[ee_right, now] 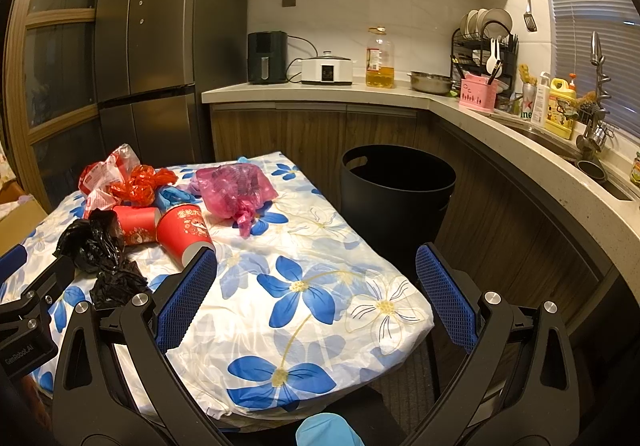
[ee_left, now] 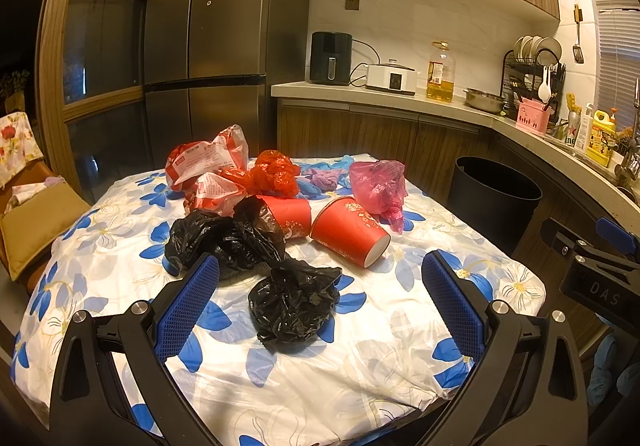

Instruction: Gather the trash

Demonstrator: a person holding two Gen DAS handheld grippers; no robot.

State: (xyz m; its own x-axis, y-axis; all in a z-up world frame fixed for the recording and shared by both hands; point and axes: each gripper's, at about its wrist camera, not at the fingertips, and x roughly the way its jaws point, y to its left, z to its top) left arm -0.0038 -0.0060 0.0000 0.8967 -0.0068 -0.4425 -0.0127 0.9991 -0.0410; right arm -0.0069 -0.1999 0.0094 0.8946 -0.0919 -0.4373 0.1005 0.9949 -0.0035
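Both tools, left tool (ee_left: 320, 290) and right tool (ee_right: 316, 286), gape wide and carry nothing; that black bag (ee_left: 294, 304) looks light and crinkly, so pinch its bunched top.

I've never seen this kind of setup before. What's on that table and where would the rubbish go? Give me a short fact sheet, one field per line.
Place: kitchen, table under a blue-flowered white cloth
Nearest trash: crumpled black plastic bag, lying between the left gripper fingers' tips, untouched
Other trash: two red paper cups on their sides, tied pink plastic bag, red plastic bag
Bin: round black bin on the floor beside the table
Left gripper: open, holding nothing
Right gripper: open, holding nothing
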